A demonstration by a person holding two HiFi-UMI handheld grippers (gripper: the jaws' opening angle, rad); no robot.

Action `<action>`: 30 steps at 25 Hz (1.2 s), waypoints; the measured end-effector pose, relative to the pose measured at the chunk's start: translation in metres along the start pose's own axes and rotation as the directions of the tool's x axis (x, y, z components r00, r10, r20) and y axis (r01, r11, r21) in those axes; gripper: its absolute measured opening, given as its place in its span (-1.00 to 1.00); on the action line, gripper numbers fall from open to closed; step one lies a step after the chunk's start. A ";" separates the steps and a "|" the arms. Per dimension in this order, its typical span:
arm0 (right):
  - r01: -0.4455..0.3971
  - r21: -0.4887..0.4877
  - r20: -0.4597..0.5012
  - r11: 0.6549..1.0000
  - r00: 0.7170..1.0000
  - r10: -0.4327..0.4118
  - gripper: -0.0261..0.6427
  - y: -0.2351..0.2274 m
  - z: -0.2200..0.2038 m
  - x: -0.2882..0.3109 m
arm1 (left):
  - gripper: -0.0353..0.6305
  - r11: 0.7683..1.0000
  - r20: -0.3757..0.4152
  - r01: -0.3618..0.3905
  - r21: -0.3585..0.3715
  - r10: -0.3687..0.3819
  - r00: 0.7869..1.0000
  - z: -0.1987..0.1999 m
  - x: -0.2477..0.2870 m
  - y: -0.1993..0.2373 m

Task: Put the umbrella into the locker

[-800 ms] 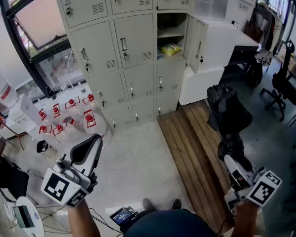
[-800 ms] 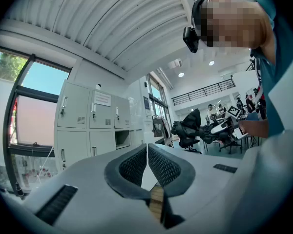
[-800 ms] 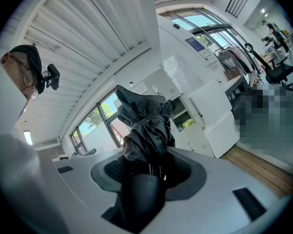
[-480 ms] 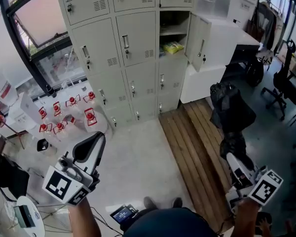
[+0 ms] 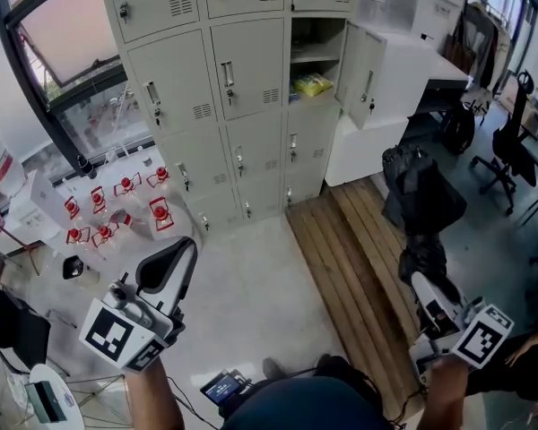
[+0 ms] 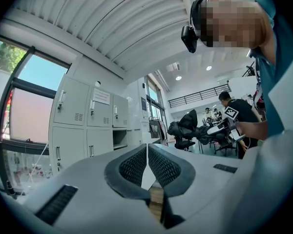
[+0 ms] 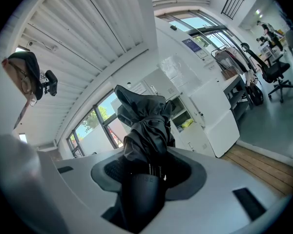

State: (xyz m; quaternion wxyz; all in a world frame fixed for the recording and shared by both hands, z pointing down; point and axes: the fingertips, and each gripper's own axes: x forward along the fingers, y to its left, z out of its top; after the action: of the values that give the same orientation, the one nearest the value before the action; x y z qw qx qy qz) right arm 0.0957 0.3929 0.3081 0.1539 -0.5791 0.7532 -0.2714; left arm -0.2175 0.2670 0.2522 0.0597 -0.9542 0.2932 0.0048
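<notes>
A folded black umbrella [image 5: 419,204] [image 7: 145,126] stands up out of my right gripper [image 5: 423,280] [image 7: 147,172], whose jaws are shut on its handle end. It hangs over the wooden strip of floor at the right. The grey locker bank [image 5: 206,88] is ahead, with one locker [image 5: 316,56] open, its door [image 5: 359,77] swung right and a yellow item [image 5: 311,86] on the shelf inside. My left gripper [image 5: 166,271] [image 6: 147,162] is at the lower left, shut, with nothing between its pads.
Several red-and-white items [image 5: 117,206] lie on the floor by the window at left. A white counter [image 5: 403,88] stands right of the lockers, office chairs [image 5: 511,141] beyond it. A small device [image 5: 222,389] lies on the floor by the person's feet.
The view has shifted slightly; the lockers sit a little higher and closer. Both grippers keep nearly the same places, and the umbrella stays in the right one.
</notes>
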 end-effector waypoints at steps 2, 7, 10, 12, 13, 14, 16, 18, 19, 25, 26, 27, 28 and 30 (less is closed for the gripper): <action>-0.002 0.011 0.002 1.000 1.000 0.002 -0.31 0.000 0.001 0.007 | -0.81 1.000 0.001 0.004 -0.008 -0.004 1.000 -0.003 0.004 0.004; -0.014 0.026 -0.004 1.000 1.000 0.014 -0.31 -0.009 0.012 0.033 | -0.81 1.000 -0.007 0.005 -0.015 -0.005 1.000 -0.008 0.020 0.014; -0.024 0.014 -0.004 1.000 1.000 0.024 -0.31 -0.025 0.022 0.055 | -0.81 1.000 -0.018 -0.016 -0.006 0.016 1.000 -0.012 0.033 0.023; -0.039 0.020 -0.013 0.999 0.999 0.040 -0.32 -0.036 0.028 0.073 | -0.81 0.999 -0.028 -0.034 -0.005 0.034 0.999 -0.015 0.041 0.028; -0.049 0.027 -0.019 0.998 0.999 0.050 -0.32 -0.041 0.031 0.082 | -0.81 0.999 -0.033 -0.040 -0.007 0.040 0.999 -0.016 0.045 0.030; -0.060 0.031 -0.025 0.998 0.998 0.060 -0.32 -0.046 0.035 0.091 | -0.81 0.999 -0.035 -0.044 -0.011 0.044 0.998 -0.016 0.051 0.032; -0.077 0.040 -0.036 0.996 0.996 0.079 -0.32 -0.056 0.044 0.109 | -0.81 0.999 -0.022 -0.048 -0.013 0.048 0.999 -0.010 0.068 0.035; -0.093 0.053 -0.049 0.994 0.994 0.096 -0.32 -0.067 0.053 0.126 | -0.81 0.998 -0.017 -0.061 -0.014 0.061 0.998 -0.006 0.085 0.041; -0.099 0.055 -0.056 0.994 0.993 0.102 -0.32 -0.072 0.058 0.135 | -0.81 0.997 -0.021 -0.072 -0.015 0.071 0.997 -0.007 0.092 0.045; -0.136 0.057 -0.084 0.989 0.987 0.140 -0.32 -0.105 0.089 0.180 | -0.81 0.992 -0.077 -0.126 0.019 0.127 0.989 -0.021 0.133 0.064; -0.140 0.058 -0.088 0.988 0.986 0.145 -0.32 -0.111 0.094 0.187 | -0.81 0.992 -0.068 -0.128 0.014 0.129 0.989 -0.019 0.142 0.065; -0.144 0.060 -0.093 0.988 0.984 0.149 -0.32 -0.117 0.098 0.194 | -0.81 0.992 -0.058 -0.130 0.009 0.130 0.990 -0.016 0.151 0.066; -0.150 0.063 -0.097 0.987 0.983 0.155 -0.32 -0.123 0.103 0.200 | -0.81 0.991 -0.055 -0.134 0.006 0.134 0.989 -0.016 0.158 0.068; -0.162 0.067 -0.105 0.984 0.980 0.169 -0.32 -0.134 0.112 0.213 | -0.81 0.988 -0.076 -0.151 0.003 0.151 0.986 -0.021 0.169 0.072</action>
State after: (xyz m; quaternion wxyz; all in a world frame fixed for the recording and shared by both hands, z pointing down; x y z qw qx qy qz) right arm 0.2018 0.1389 0.3143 0.1510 -0.4939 0.7978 -0.3110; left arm -0.1182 0.1104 0.2577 0.0465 -0.9287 0.3668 -0.0264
